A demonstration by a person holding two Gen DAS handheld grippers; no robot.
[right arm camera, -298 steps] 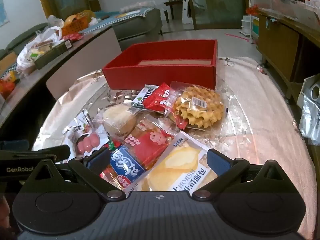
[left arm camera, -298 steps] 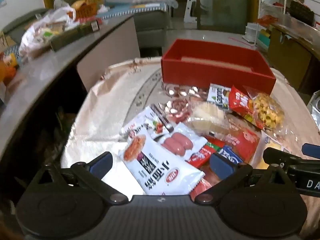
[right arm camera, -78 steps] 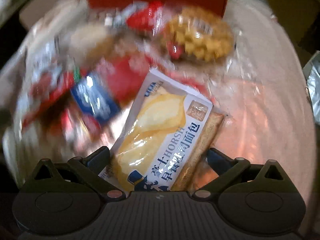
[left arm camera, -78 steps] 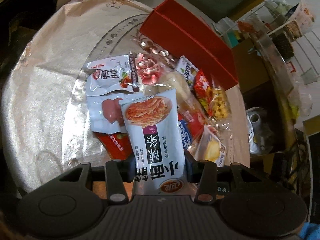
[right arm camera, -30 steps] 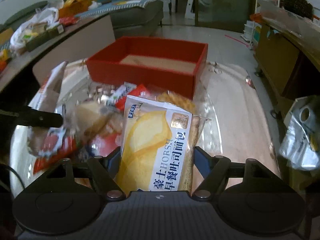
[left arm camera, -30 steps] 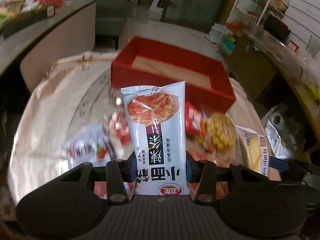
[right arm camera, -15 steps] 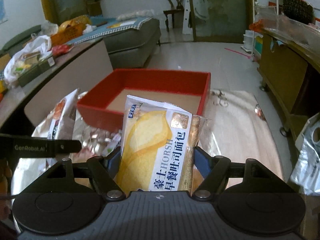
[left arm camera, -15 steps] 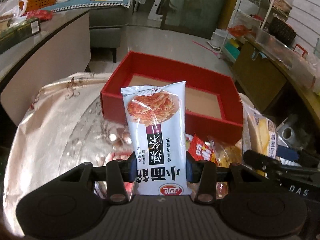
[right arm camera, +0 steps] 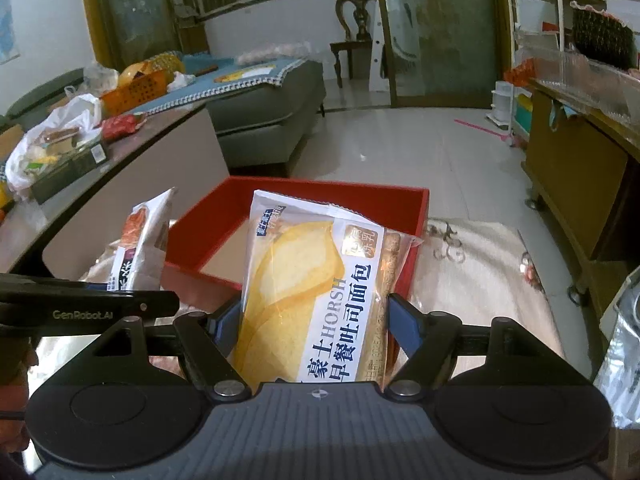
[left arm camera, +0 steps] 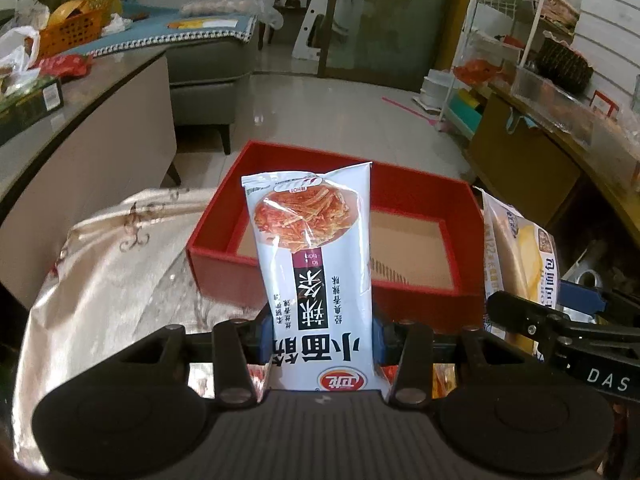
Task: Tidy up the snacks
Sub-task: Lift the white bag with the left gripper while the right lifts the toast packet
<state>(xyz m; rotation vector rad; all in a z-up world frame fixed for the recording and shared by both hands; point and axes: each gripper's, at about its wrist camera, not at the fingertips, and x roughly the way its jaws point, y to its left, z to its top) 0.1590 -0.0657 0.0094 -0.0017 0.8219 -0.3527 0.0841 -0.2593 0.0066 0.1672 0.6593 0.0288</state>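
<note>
Red box point(left arm camera: 420, 196) ahead; noodle pack point(left arm camera: 316, 272) clamped in left claw point(left arm camera: 320, 336) (upright).

Noodle packet point(left arm camera: 310, 264) and bread packet point(right arm camera: 316, 308) side by side before the box point(left arm camera: 424, 184).

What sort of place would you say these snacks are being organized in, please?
Most likely a home living room: a grey sofa with a blue cover, a carved wooden chair, and a cloth-covered table holding the red box.
</note>
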